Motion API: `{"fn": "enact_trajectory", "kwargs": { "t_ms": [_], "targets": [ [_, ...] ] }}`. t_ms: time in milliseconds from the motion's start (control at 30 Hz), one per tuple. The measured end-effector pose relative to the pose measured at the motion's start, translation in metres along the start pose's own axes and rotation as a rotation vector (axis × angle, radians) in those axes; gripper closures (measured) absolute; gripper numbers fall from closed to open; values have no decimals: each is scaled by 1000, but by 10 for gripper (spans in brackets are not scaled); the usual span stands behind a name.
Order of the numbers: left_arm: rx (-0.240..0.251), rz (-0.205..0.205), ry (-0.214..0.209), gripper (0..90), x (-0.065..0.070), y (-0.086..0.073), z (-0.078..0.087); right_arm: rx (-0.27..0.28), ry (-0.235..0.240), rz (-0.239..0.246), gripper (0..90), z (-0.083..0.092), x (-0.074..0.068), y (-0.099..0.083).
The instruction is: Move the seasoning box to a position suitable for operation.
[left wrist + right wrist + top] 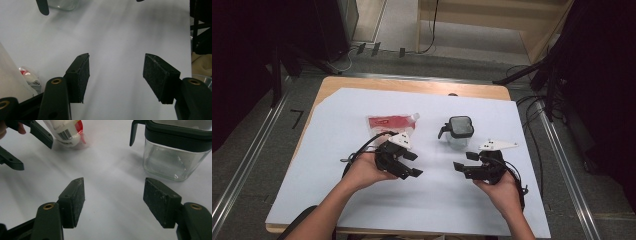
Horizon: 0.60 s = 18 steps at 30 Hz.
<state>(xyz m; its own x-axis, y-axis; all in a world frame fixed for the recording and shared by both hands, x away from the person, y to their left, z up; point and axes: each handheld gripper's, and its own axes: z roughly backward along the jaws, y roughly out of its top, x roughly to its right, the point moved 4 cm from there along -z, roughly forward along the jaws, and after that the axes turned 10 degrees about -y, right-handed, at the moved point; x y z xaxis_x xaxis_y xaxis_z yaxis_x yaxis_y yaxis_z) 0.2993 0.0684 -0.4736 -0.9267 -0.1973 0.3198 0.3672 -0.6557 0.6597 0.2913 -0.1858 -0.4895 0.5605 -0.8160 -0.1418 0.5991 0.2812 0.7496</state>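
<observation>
Pouch (391, 123) and lidded jar (459, 132) lie far of the left gripper (410, 164) and right gripper (465, 167), both wide open, holding nothing.

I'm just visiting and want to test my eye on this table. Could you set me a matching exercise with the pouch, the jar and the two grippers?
Things:
1. pouch
2. jar
3. left gripper
4. right gripper

Descriptions:
A. clear glass with a dark lid and side handle
B. open and empty, nearest the jar
C. red and white, lying flat
D. open and empty, nearest the pouch

Pairs: 1-C, 2-A, 3-D, 4-B
</observation>
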Motion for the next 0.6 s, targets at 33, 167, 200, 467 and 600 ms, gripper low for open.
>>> {"fn": "enact_trajectory", "kwargs": {
  "t_ms": [33, 167, 200, 467, 600],
  "targets": [
    [0, 0, 0, 374, 0, 0, 0, 0, 0, 0, 341, 0, 0, 0],
    [17, 6, -18, 308, 0, -1, 2, -5, -12, 6, 341, -1, 0, -1],
    [21, 7, -29, 292, 1, -1, 3, -4, -12, 6, 341, -1, 0, -1],
    [-12, 4, -30, 430, 2, -5, 8, 12, -25, 2, 351, 1, 2, -1],
    [-1, 12, -29, 431, 0, -6, 8, 15, -32, -11, 359, 2, 5, 0]
  ]
}}
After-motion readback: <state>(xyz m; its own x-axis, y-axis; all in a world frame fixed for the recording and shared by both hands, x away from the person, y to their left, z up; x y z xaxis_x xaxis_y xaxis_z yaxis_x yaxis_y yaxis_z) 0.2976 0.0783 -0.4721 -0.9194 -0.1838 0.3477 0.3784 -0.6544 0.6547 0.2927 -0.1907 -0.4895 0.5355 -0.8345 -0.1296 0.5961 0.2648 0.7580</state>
